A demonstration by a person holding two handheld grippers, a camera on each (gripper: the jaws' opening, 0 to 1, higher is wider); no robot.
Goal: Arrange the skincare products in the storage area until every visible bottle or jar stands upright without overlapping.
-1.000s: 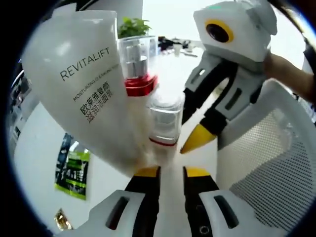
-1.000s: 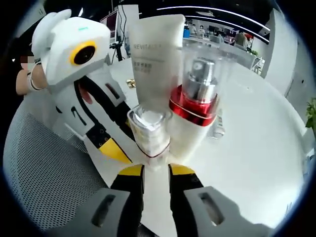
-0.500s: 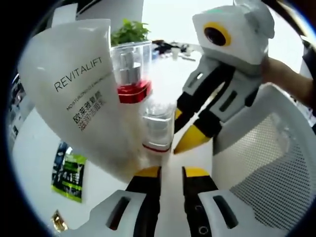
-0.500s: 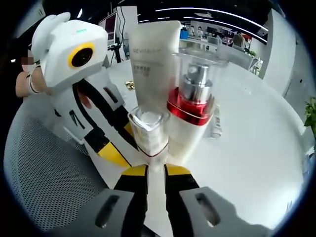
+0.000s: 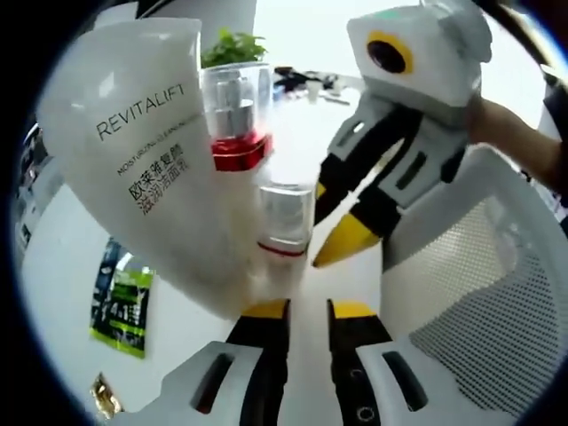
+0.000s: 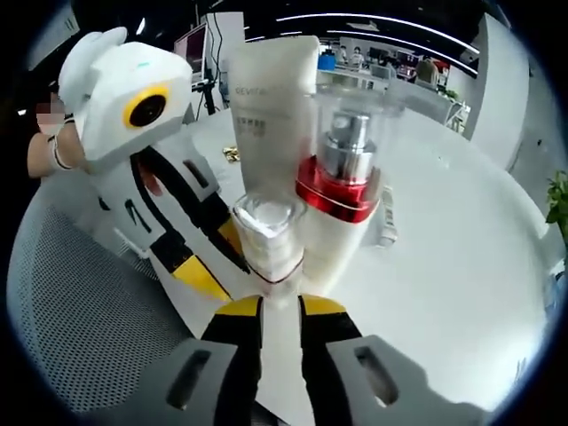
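— Three skincare things are seen standing close together on the white table [image 6: 461,222]. What is the biggest?

— The white tube [image 5: 133,151] marked REVITALIFT; it is stood on its cap end and tilted in the left gripper view. Next in size is the pump bottle [image 5: 235,124] with a clear cap and a red collar, set upright just beside the tube. The smallest is the clear-capped little bottle [image 5: 284,231] with a thin red band, placed in front of the other two.

— Where are the grippers?

— The left gripper [image 5: 308,311] is held just under the little bottle, its yellow tips kept narrow with a small gap; nothing is seen gripped between them. The right gripper [image 6: 280,306] is held at the same bottle from the other side, narrow too, and whether the bottle is pinched cannot be told.

— And beside them?

— A white mesh basket [image 5: 479,284] is seen near, and a green packet [image 5: 120,302] is laid flat on the table.
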